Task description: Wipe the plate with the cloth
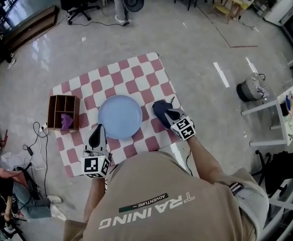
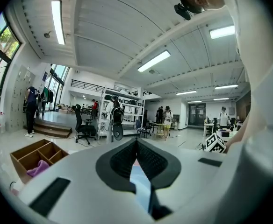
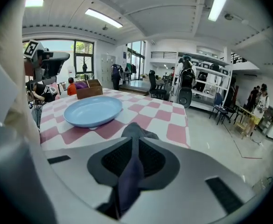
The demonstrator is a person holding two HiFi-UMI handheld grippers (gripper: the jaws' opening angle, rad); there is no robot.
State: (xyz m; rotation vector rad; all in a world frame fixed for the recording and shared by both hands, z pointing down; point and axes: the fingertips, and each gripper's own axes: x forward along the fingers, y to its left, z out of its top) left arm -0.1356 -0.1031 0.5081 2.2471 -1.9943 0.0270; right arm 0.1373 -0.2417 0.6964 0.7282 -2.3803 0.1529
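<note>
Take clock hours from the plate (image 1: 120, 117) as the head view shows it, with 12 o'clock at the top. The light-blue plate lies flat near the middle of the red-and-white checked mat (image 1: 136, 72).

Right gripper (image 1: 167, 115) — at 3 o'clock, just beside the plate.
- Its jaws are pressed together on the cloth (image 1: 159, 108).
- In the right gripper view, a dark-blue fold of the cloth runs up the slit between the 2 pads. The rest bunches ahead of the tips and rests on the mat.
- The cloth lies apart from the plate, and a strip of mat shows between them.

Left gripper (image 1: 99, 130) — at 7 o'clock, with its tips at the plate's rim.
- In the left gripper view, the 2 jaws meet at their tips and pinch nothing.
- The narrow slit behind the tips shows only the blue of the plate below.
- The jaws sit side by side, level with the flat rim rather than above and below it.
- No view lets you tell whether the tips touch the rim.

Box (image 1: 56, 107) — at 9 o'clock, near the plate, at the mat's left edge.
- It is a wooden box with an open top, divided into compartments.
- A purple item (image 1: 66, 120) lies in the lower right compartment as the head view shows it.
</note>
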